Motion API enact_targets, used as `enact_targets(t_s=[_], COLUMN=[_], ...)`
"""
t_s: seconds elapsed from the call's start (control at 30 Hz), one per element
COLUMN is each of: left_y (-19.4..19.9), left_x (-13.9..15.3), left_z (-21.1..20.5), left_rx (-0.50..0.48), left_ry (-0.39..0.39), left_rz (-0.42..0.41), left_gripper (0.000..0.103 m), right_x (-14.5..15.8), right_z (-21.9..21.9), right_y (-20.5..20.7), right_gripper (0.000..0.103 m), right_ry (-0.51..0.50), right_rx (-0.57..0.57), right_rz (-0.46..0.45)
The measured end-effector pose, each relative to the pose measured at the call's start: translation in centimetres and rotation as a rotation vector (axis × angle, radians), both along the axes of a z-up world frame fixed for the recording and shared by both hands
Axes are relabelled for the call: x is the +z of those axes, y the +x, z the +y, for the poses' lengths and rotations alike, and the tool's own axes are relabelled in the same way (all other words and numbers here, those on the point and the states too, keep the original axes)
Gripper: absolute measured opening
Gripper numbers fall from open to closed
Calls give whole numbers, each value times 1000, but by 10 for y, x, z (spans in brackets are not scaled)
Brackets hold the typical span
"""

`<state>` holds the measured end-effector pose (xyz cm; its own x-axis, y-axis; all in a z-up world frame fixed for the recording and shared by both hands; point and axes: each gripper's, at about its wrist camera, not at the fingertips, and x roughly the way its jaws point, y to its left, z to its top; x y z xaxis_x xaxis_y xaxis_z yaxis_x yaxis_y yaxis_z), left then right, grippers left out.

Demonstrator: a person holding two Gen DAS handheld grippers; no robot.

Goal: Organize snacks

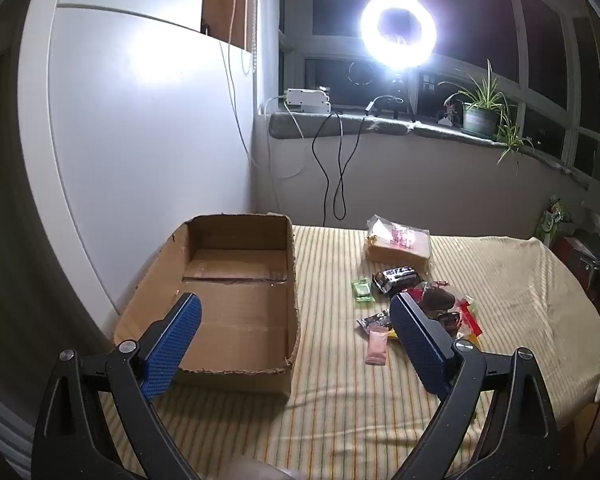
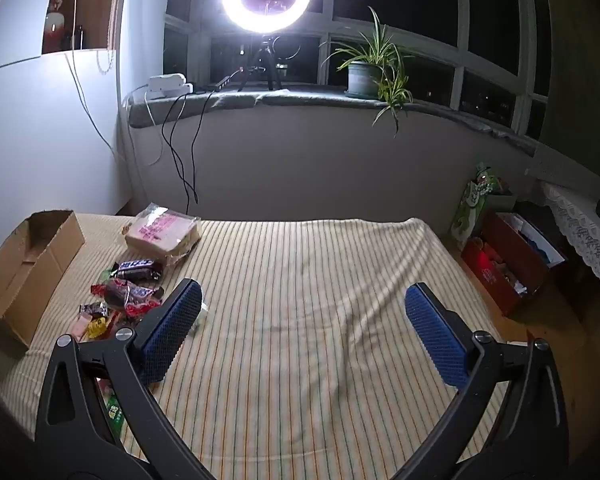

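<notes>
The left gripper, black arms with blue dimpled pads, hangs with jaws spread wide and empty over the striped cloth. The right gripper is likewise spread and empty. Crinkly wrapped snacks lie heaped beside an open cardboard box, bagged bread behind them.
</notes>
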<state>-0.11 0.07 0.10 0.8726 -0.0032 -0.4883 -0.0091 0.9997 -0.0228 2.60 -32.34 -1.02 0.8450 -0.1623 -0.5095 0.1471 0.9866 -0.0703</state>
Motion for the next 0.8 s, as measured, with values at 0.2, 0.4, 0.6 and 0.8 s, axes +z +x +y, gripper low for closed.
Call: enact_targets(t_s=[0.2, 0.4, 0.6, 0.8], left_y=[-1, 4, 3, 2], left_x=[1, 6, 3, 4], left_z=[6, 7, 5, 3], left_rx=[-10, 5, 3, -1], left_ry=[-17, -11, -9, -8], left_rz=[-13, -8, -10, -12], left_gripper=[95, 95, 95, 95], right_x=[7, 7, 9, 8], right_z=[1, -1, 2, 3], right_y=[-2, -3, -3, -3], right_gripper=[103, 103, 103, 103], right_ry=[-21, -20, -13, -13], right_rx=[-12, -10, -2, -1], right_rz=[-35, -38, -32, -32])
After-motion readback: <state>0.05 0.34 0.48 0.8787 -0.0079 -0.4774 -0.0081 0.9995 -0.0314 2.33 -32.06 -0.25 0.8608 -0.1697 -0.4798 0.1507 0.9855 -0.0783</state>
